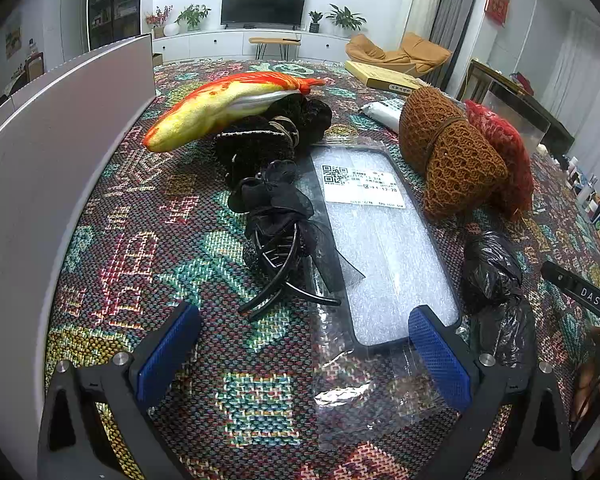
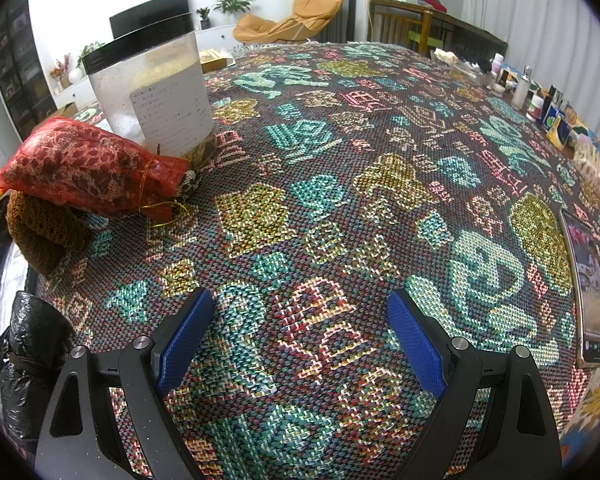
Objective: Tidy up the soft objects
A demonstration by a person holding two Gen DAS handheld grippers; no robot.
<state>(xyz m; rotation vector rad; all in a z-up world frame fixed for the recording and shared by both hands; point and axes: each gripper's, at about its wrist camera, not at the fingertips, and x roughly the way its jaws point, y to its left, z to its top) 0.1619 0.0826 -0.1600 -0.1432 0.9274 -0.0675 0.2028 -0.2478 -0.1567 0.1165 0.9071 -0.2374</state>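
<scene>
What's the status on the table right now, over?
Left claw open, empty. Right claw open, empty, over bare tablecloth. Black hair clip, plush fish, brown mesh pouch untouched. Bubble-wrap packet beside the clip.

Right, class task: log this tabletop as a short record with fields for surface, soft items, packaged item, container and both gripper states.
surface: woven patterned tablecloth
soft items: plush fish, brown knit pouch, red mesh pouch, black fabric hair claw, black plastic bag
packaged item: phone case in bubble wrap
container: clear jar with black lid
left hand-held gripper: open, empty
right hand-held gripper: open, empty
</scene>
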